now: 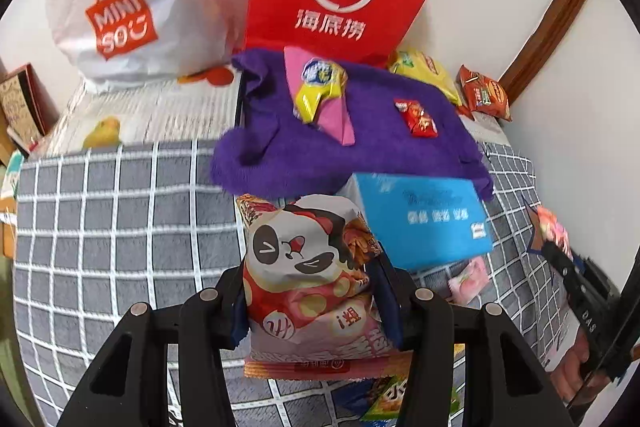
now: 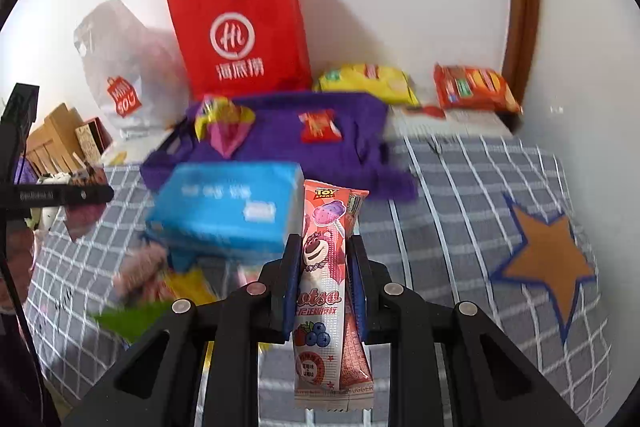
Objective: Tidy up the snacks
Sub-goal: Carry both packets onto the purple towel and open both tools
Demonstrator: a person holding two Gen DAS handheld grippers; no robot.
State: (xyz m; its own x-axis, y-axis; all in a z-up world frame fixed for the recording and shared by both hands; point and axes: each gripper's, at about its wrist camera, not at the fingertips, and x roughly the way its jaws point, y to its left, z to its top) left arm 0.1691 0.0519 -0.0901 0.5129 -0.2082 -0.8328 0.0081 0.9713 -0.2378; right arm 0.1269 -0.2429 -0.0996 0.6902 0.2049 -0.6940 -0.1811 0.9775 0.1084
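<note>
Two hand-held grippers each carry a snack above a bed covered in a grey checked blanket (image 1: 120,227). The left hand-held gripper (image 1: 316,303) is closed narrowly on a panda snack bag (image 1: 304,267), its pads pressing both sides, the bag upright and lifted off the blanket. The right hand-held gripper (image 2: 324,283) is clamped on a slim pink Lotso packet (image 2: 324,267), which stands upright between the pads and hangs below them. A blue box (image 2: 228,211) lies just beyond both grippers, its far edge against a purple cloth (image 1: 360,143). On that cloth rest a yellow and pink packet (image 1: 320,95) and a small red packet (image 1: 416,117). Behind it, against the wall, stand a red paper bag (image 2: 240,39) and a white plastic bag (image 1: 132,7). A yellow pack (image 2: 368,83) and an orange pack (image 2: 474,89) lie near the right corner.
</note>
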